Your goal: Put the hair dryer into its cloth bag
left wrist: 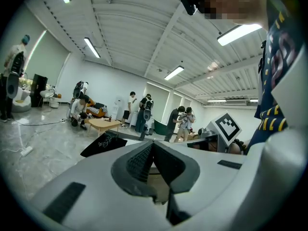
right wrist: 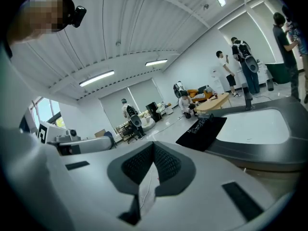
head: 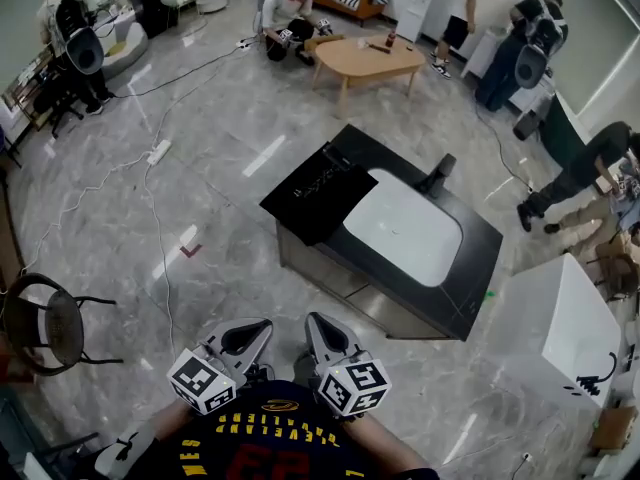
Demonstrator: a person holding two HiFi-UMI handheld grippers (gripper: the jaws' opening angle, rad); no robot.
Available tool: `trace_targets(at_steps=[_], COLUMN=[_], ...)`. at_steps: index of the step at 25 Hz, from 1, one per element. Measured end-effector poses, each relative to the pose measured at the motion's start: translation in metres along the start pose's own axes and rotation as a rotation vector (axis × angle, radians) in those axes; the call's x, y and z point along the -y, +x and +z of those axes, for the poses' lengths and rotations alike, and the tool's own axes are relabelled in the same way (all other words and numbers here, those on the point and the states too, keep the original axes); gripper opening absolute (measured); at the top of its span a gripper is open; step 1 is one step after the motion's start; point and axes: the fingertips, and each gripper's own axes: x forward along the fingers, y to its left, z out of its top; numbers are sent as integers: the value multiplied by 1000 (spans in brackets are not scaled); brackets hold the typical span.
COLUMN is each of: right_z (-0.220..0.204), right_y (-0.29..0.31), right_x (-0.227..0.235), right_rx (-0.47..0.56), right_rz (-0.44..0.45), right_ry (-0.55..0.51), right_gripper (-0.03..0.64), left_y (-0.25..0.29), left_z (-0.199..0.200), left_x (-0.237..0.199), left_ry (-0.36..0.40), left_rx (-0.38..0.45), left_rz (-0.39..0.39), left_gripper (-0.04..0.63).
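Both pressed together, empty: left claw (head: 258, 328), right claw (head: 316, 323). Cloth bag (head: 318, 196) dead ahead on tabletop (head: 480, 268) corner, nearer the right.

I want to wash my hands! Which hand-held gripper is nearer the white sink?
Right. The right hand-held gripper is short of the sink, toward its left; the left hand-held gripper sits even farther left.

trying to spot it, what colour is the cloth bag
Black bag, best in the head view.
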Motion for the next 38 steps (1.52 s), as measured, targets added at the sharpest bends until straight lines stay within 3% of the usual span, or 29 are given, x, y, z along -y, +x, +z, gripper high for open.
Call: trace_targets(at_steps=[13,19,29,38], right_z=[92,104,130,153], right_y=[34,46,86,106], right_x=[133,170,205,232], right_rx=[34,26,50,104], right_rz=[38,35,-82,-247], right_ry=[32,92,124,138], right_gripper=[8,8,8,8], left_y=[149,185,228,302], left_z=[50,72,75,22], left_x=[-31,-62,-186,-288], left_ry=[18,13,28,57], left_rx=[-4,-4,-56,-240], left_rz=[62,125,193,160], left_gripper=[2,2,3,13])
